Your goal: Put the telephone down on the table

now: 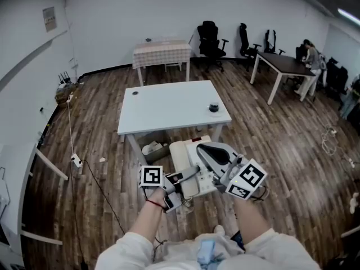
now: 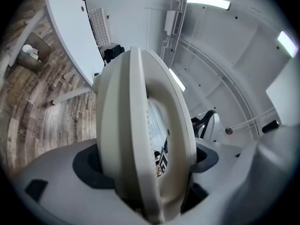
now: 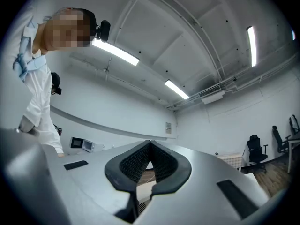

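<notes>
Telephone (image 1: 181, 154): cream body, held in the air in front of the person, short of the near edge of the white worktop (image 1: 169, 108) and above the wooden floor (image 1: 101, 122). It is not touching the worktop.

Left claw (image 1: 187, 178): jaws spread wide and clamped on the telephone. In the left gripper view the cream body fills the whole gap and stands on edge, with a dark pad (image 2: 86, 165) pressed to each flank. Its marker cube (image 1: 151, 176) faces up, just left of the telephone.

Right claw (image 1: 216, 153): jaws brought together, with nothing between them. The ribbed dark pads (image 3: 133, 163) meet at the tips. In the head view it sits close against the right side of the telephone; contact cannot be told. The right gripper view looks up at ceiling strip lights (image 3: 115, 52).

On the worktop:
- a small dark round object (image 1: 214, 107) near the right front corner
- a small dark spot (image 1: 135, 93) toward the far left

Under the worktop: a box holding white items (image 1: 153, 148).

Background:
- a table with a checked cloth (image 1: 163, 52)
- black office chairs (image 1: 211, 38)
- a dark desk (image 1: 284, 63) with a person (image 1: 310, 55) seated at it
- a cable (image 1: 84, 167) trailing on the floor at left
</notes>
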`<state>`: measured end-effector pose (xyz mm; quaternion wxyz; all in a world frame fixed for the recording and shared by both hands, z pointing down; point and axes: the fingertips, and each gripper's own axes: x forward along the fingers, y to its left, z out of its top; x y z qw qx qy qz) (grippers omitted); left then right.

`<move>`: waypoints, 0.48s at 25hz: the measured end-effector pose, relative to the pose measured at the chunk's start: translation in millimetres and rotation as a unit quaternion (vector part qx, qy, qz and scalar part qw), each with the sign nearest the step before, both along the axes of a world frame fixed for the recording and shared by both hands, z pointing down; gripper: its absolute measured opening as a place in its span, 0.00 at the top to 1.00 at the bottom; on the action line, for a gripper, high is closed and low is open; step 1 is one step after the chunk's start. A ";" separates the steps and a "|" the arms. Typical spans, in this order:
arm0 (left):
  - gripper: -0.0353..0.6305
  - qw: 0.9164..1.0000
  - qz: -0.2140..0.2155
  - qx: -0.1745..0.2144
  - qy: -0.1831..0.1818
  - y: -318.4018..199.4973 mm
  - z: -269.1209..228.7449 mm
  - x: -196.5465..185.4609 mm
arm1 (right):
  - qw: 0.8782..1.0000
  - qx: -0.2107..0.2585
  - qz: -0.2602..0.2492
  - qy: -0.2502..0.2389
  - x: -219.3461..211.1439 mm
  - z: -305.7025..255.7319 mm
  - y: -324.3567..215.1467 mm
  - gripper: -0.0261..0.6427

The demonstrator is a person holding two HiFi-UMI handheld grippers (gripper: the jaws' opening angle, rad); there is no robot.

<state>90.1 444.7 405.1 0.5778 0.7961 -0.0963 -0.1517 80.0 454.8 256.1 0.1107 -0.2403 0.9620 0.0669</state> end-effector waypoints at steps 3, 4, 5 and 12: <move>0.30 1.000 0.003 0.002 0.002 0.7 -0.7 2.5 | 1.000 -0.001 -0.002 0.006 0.6 2.3 -0.1 0.92; 0.30 1.000 0.002 0.006 0.000 0.1 -0.3 2.1 | 1.000 0.000 -0.004 0.009 -0.3 3.1 0.3 0.91; 0.30 1.000 0.002 0.008 0.000 -0.1 -0.4 1.4 | 1.000 0.001 -0.006 0.011 -1.6 3.6 1.1 0.91; 0.30 1.000 0.000 0.023 -0.008 8.7 0.2 -3.4 | 0.999 0.006 -0.020 0.024 -9.7 16.0 17.4 0.91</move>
